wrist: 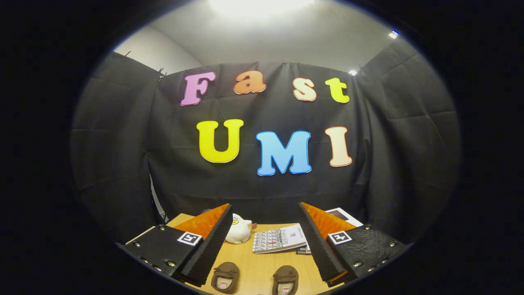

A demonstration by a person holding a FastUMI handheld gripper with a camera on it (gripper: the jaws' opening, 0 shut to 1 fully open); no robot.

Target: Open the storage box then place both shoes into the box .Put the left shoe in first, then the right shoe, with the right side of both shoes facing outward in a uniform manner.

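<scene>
Two brown shoes (254, 278) lie on the table (262, 262) between the gripper (262, 246)'s spread, empty fingers; nothing looks started, so finding and opening the box likely comes next.

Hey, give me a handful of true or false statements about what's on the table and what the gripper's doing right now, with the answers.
1. The gripper is open, with nothing held between its fingers. True.
2. Two brown shoes, one beside the other, lie on the wooden table between the fingers. True.
3. One shoe is already clamped by both fingers. False: both shoes lie free on the table, touched by neither finger.
4. A white plush toy sits beyond the shoes, next to a booklet. True.
5. The booklet lies on top of the shoes. False: it lies farther back, apart from them.
</scene>
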